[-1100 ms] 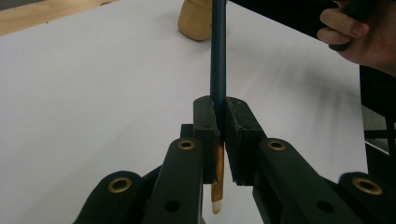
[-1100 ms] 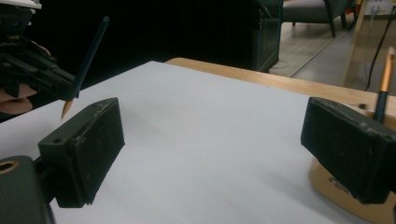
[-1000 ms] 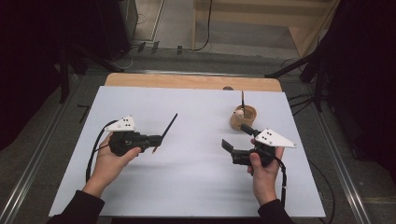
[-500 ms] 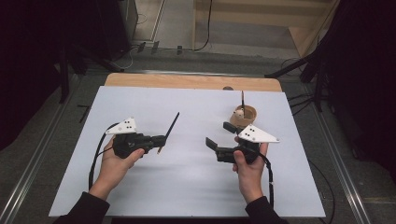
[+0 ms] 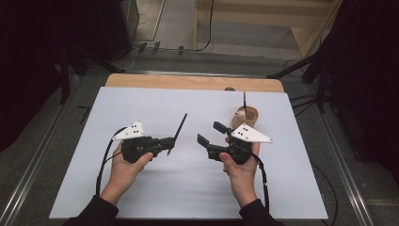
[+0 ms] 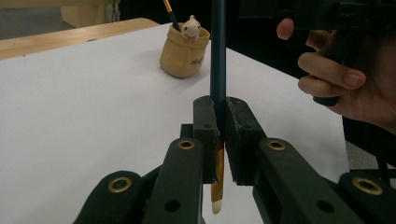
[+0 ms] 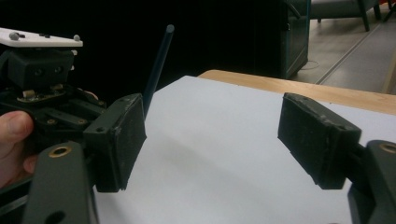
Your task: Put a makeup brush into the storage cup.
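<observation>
Left gripper (image 5: 165, 142) clamped on dark paintbrush (image 5: 178, 130), mid-table, handle angled far-right. Right gripper (image 5: 209, 133) empty, jaws wide but just been closing, near wooden pot (image 5: 246, 117).

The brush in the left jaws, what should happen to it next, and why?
Probably the right gripper should close in and take the brush. Its jaws stand open with nothing between them, pointing toward the brush, which the left gripper clamps near its tip.

Brush (image 6: 217, 56) handle's upper end beyond the frame's top edge
</observation>
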Action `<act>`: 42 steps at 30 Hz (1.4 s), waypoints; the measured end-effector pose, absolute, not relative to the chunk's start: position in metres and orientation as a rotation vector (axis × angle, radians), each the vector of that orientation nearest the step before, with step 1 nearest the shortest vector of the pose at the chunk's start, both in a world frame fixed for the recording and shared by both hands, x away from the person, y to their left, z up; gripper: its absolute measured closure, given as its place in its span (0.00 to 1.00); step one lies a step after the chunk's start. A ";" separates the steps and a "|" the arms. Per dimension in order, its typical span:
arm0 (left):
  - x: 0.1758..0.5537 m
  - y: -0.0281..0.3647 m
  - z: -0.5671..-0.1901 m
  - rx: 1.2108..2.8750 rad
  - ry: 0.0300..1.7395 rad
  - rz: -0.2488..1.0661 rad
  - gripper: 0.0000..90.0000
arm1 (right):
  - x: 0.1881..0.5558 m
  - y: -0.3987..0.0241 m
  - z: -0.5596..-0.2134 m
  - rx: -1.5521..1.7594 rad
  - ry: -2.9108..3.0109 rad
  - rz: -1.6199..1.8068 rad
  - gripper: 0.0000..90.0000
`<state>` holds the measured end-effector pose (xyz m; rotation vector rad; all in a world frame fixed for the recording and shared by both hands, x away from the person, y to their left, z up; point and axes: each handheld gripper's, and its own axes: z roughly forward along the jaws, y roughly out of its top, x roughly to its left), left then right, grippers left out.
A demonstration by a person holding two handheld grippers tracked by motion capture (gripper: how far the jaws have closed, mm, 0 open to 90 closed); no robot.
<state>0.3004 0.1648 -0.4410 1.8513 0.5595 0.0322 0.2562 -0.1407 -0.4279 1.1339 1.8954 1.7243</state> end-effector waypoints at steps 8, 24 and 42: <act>0.297 0.161 -0.444 1.820 0.558 0.037 0.94 | 0.253 -0.123 -0.425 1.148 1.875 1.749 0.43; 0.289 0.153 -0.447 1.788 0.534 0.038 0.94 | 0.252 -0.101 -0.428 1.204 1.912 1.835 0.72; 0.287 0.150 -0.448 1.778 0.511 0.034 0.94 | 0.255 -0.094 -0.435 1.279 1.912 1.941 0.95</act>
